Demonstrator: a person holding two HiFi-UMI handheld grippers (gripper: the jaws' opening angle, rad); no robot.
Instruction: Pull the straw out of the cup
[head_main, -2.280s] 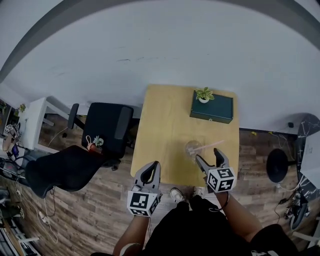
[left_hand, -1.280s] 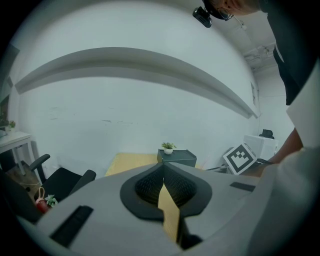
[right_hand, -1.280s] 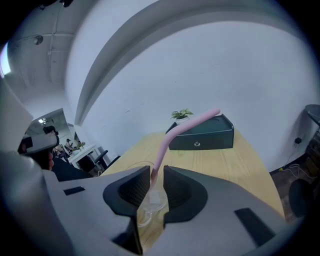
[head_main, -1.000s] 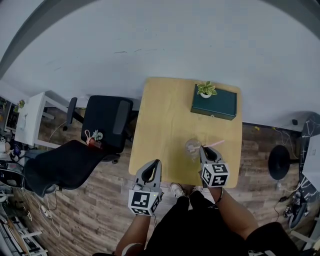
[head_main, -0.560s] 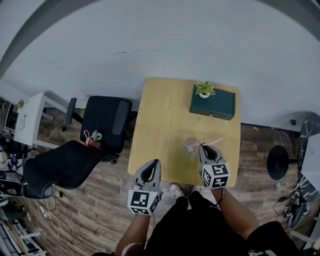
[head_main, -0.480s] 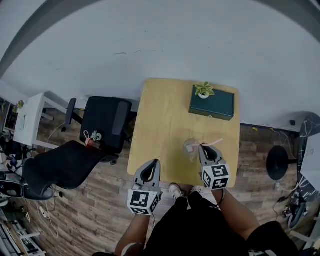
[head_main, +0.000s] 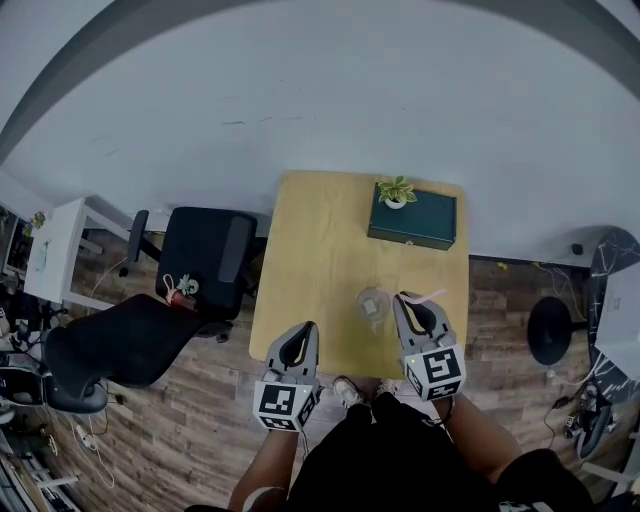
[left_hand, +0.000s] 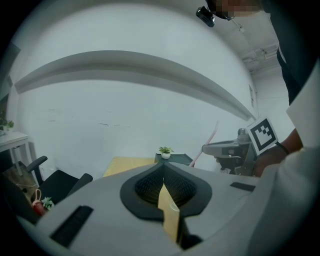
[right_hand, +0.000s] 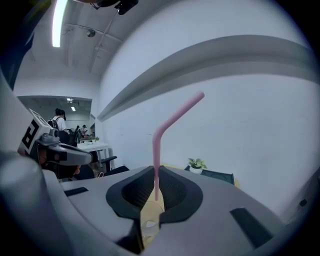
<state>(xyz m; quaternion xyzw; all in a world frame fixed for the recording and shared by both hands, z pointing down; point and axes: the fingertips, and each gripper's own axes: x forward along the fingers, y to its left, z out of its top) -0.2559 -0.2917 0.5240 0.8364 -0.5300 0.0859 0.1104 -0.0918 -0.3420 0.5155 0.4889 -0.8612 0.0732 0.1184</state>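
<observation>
Head view: a clear cup (head_main: 372, 303) stands on the wooden tabletop (head_main: 320, 250), just beside the right claw (head_main: 406, 303). The pink straw (head_main: 433, 295) juts out on that claw's far side, away from the cup. The left claw (head_main: 299, 338) hangs at the near edge, well apart.

Left gripper view: the left claw (left_hand: 163, 176) is pressed together with nothing in it.

Right gripper view: the right claw (right_hand: 155, 196) is clamped narrow on the straw (right_hand: 158, 150) near its lower end. The bent top (angled up and right) rises against the wall.

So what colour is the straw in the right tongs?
Pink. The straw shows best in the right gripper view.
</observation>
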